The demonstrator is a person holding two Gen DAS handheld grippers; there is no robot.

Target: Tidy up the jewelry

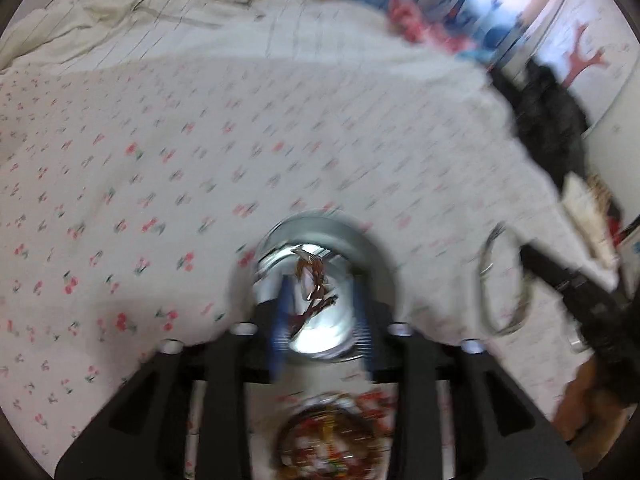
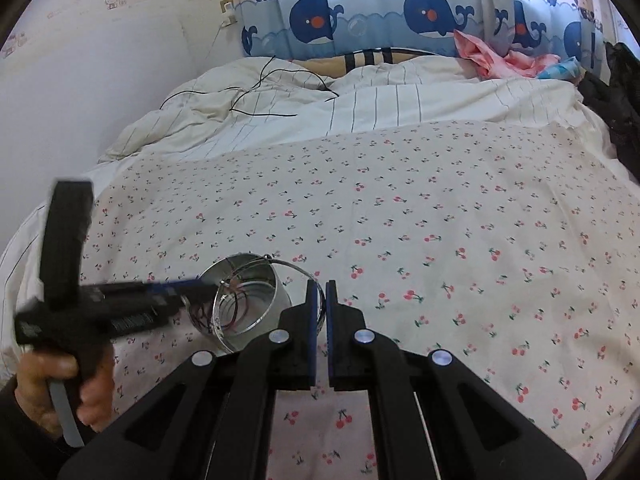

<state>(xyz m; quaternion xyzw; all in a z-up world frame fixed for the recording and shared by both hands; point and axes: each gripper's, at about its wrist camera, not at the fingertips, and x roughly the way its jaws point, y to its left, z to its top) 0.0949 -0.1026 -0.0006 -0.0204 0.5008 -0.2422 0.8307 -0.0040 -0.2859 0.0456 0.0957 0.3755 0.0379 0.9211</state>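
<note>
Dropping pieces into the tin (image 2: 244, 308) on the bed (image 2: 440, 220): my left hand-held gripper (image 1: 322, 320) hangs over it, jaws apart, necklace (image 1: 314, 284) inside. My right hand-held gripper (image 2: 320, 300), just beside the tin, pinches a bangle (image 1: 504, 280). Next, probably, lower that in.

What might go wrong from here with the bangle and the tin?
The right gripper pinches only the thin bangle's edge; it may slip onto the bedsheet. The tin sits on soft fabric with the open left gripper at it; a nudge might tip it, spilling the cords.
</note>
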